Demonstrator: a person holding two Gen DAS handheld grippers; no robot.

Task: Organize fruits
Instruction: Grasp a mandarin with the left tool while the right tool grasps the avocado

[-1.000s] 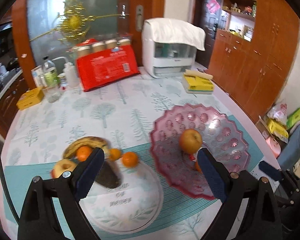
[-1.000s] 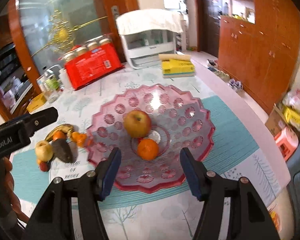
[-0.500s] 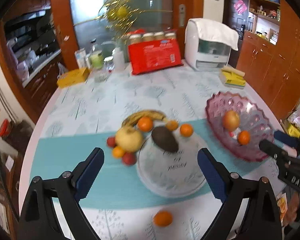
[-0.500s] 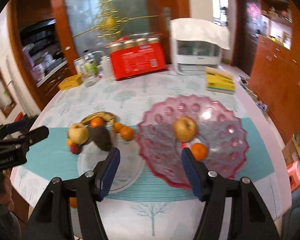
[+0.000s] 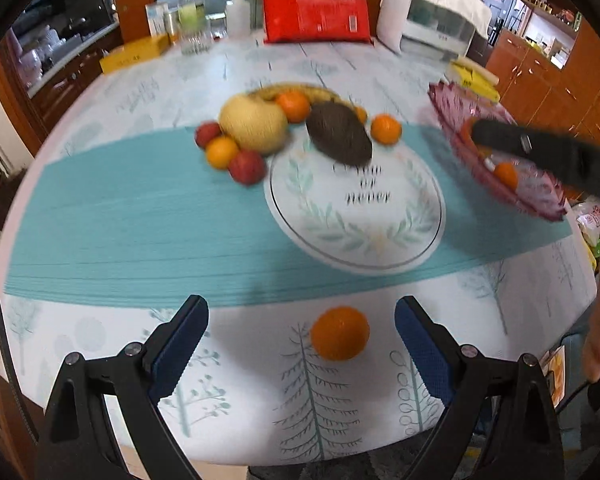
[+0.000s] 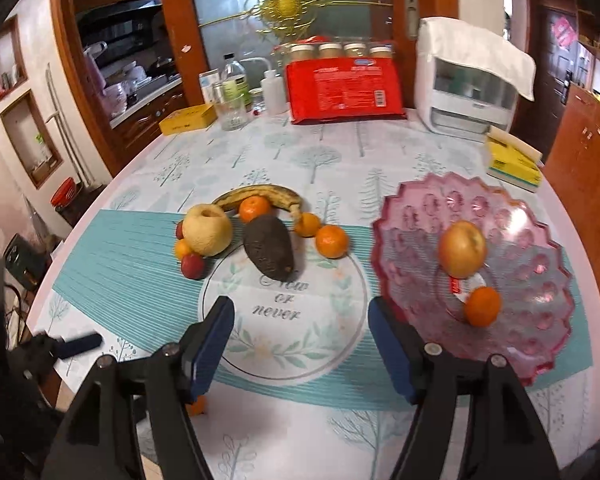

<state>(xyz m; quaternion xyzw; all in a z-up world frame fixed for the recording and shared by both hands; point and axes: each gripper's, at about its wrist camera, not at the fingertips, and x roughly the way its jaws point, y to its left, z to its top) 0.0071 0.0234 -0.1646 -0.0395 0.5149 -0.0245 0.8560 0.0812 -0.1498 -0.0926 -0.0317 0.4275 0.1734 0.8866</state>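
Since half a second ago, my left gripper (image 5: 302,350) has pulled back toward the near table edge, so the lone orange (image 5: 339,338) that sat small at the bottom of that view is now lying large between my spread blue pads (image 5: 178,346), touching neither. Both left fingers are standing wide apart, gripping nothing. My right gripper (image 6: 300,350) has swung left and lower; its fingers are also released and empty, hovering over the near rim of the round mat (image 6: 284,308), with the pink bowl (image 6: 536,280) now lying to its right instead of straight ahead.

Across the teal runner (image 5: 140,220) the fruit pile is sitting where it was: a curved, browning banana (image 6: 260,193) at the back, a pale yellow pear (image 6: 207,230) beside a dark, rough-skinned avocado (image 6: 269,247), small tangerines (image 6: 331,241) and red plums (image 6: 193,266) tucked around them. The avocado is resting partly on the mat, between the pile and my right fingers.

Inside the scalloped, translucent bowl, an apple (image 6: 462,249) and one tangerine are lying a little apart. Seen from the left wrist, my right gripper's dark arm is crossing in front of the bowl, hiding part of it.

Behind, a red packet (image 6: 344,88), bottles (image 6: 233,92) and a white appliance (image 6: 468,80) under a cloth are lining the far side of the tree-printed tablecloth (image 6: 340,156).
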